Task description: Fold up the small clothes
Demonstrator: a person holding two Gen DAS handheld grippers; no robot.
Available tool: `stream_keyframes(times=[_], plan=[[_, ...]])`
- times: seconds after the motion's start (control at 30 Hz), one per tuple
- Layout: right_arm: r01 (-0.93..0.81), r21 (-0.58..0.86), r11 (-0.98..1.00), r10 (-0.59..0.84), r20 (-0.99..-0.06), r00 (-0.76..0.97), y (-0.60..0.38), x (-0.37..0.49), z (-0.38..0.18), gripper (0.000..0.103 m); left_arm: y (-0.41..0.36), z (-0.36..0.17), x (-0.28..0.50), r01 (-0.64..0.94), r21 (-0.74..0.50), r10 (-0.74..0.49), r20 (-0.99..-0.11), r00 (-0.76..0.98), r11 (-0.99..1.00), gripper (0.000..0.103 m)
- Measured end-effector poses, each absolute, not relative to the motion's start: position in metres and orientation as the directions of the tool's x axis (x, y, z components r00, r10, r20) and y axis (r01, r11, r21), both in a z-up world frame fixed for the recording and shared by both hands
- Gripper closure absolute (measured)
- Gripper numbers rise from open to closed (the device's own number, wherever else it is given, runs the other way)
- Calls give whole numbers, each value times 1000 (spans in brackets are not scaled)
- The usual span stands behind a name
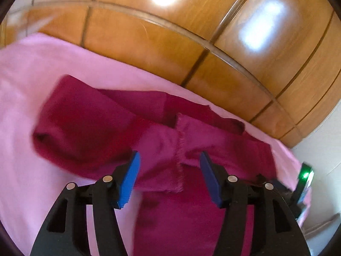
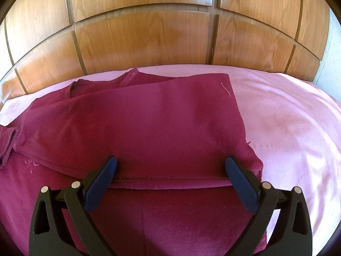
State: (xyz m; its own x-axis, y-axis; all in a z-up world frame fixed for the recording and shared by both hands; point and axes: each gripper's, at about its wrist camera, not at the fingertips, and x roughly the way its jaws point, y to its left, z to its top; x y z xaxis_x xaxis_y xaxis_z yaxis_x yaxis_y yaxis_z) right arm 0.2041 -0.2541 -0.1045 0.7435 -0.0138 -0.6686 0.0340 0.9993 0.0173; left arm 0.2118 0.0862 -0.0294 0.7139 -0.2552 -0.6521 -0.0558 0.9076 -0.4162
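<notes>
Both claws gape over the maroon garment [image 2: 149, 123] on my pink bed [image 2: 287, 117]: left claw [image 1: 169, 160] above a frayed seam, right claw [image 2: 170, 164] straddling the folded hem. Spare bedspread lies right; wooden headboard [image 2: 149, 38] close behind.

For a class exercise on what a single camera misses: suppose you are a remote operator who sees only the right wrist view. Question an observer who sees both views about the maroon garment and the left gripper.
Operator: Is the left gripper holding cloth?
Observer: No. The left gripper is open, nothing pinched between its blue pads.
Operator: What lies under it?
Observer: A frayed seam of the maroon garment, lying loose on the pink bedcover.
Operator: Can the other view see my right gripper?
Observer: Only a black part with a green light at its right edge, probably that gripper.
</notes>
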Motion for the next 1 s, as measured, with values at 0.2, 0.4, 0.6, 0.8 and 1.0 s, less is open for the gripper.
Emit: stream_keyframes(times=[0.2, 0.4, 0.6, 0.8, 1.0], plan=[[-219, 304, 927, 367, -616, 697, -195, 191, -69, 24, 92, -42, 180, -152, -301, -102, -684, 723, 942, 46], [-376, 615, 693, 721, -596, 353, -87, 215, -82, 36, 102, -60, 160, -202, -294, -75, -715, 695, 934, 46], [-317, 596, 738, 674, -678, 294, -26, 241, -100, 87, 108, -69, 159, -246, -311, -62, -724, 687, 918, 46], [-453, 478, 753, 657, -595, 463, -34, 223, -29, 94, 109, -67, 167, -279, -327, -45, -718, 695, 903, 36], [-499, 368, 785, 619, -508, 599, -62, 217, 26, 98, 97, -60, 193, -324, -307, 2, -724, 689, 895, 36]])
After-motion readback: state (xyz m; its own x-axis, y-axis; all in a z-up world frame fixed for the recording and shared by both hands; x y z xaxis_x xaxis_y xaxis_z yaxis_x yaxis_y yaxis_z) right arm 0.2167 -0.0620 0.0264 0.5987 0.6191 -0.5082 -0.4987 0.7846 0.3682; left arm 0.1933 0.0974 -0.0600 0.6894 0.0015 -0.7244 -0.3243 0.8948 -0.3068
